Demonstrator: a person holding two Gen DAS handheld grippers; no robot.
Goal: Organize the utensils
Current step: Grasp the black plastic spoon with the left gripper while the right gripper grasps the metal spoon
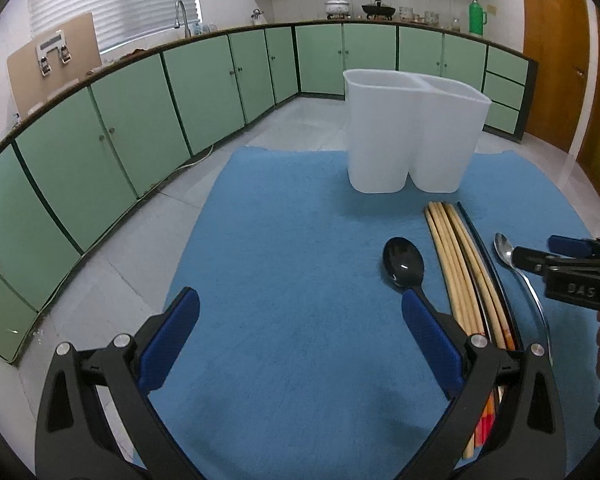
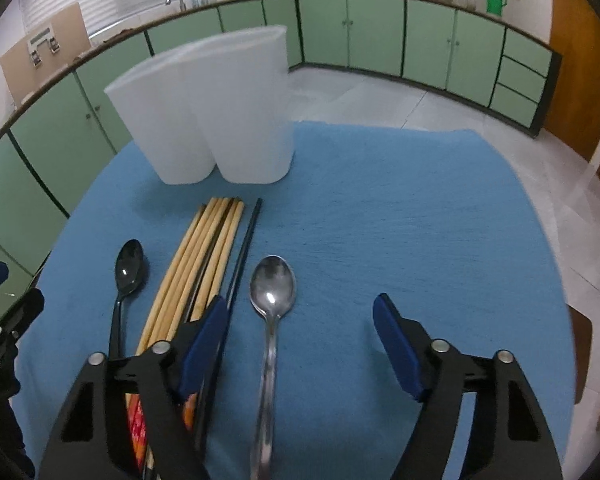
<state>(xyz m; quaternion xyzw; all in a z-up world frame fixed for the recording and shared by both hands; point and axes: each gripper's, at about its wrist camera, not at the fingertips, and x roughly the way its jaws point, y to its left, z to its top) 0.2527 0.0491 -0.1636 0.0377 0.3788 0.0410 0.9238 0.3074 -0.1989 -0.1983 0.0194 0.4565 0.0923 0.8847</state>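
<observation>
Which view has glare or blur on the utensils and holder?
Left wrist view: sharp, small highlight on the black spoon, fisheye bends the cabinet run. Right wrist view: glint on the metal spoon; the white holder looks softly smeared and leans from distortion.

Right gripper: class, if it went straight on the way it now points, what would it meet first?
Probably the silver spoon, lying between the open fingers of the right gripper; beyond it only blue cloth. Height above the spoon is unclear.

My left gripper (image 1: 300,316) has black angular arms with triangular cut-outs, silver round screws at the joints and blue pads (image 1: 430,340) on its fingers. My right gripper (image 2: 300,328) matches it: black frame, silver screws, blue pads (image 2: 396,344). Seen from the left wrist view, its side carries pale raised lettering.
</observation>
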